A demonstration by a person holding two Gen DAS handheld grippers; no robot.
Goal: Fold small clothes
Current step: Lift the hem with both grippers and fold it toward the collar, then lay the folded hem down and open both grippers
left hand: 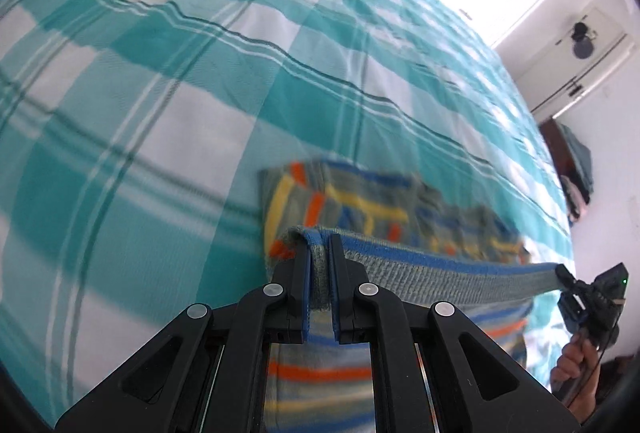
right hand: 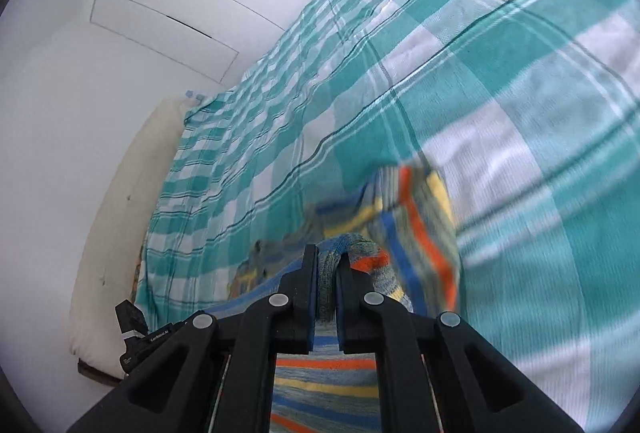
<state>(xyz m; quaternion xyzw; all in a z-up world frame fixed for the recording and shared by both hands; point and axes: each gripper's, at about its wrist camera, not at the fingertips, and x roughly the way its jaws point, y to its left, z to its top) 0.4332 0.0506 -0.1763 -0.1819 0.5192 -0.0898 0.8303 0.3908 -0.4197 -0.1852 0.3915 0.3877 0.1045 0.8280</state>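
Striped garment hem between grippers

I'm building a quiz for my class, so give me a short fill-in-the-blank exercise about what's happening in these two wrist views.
1. Both the left gripper and the right gripper are ____ on the striped garment.
2. The garment's edge is stretched ____ between the two grippers.
3. The bedsheet under the garment is checked in white and ____.

Missing words: shut; taut; teal
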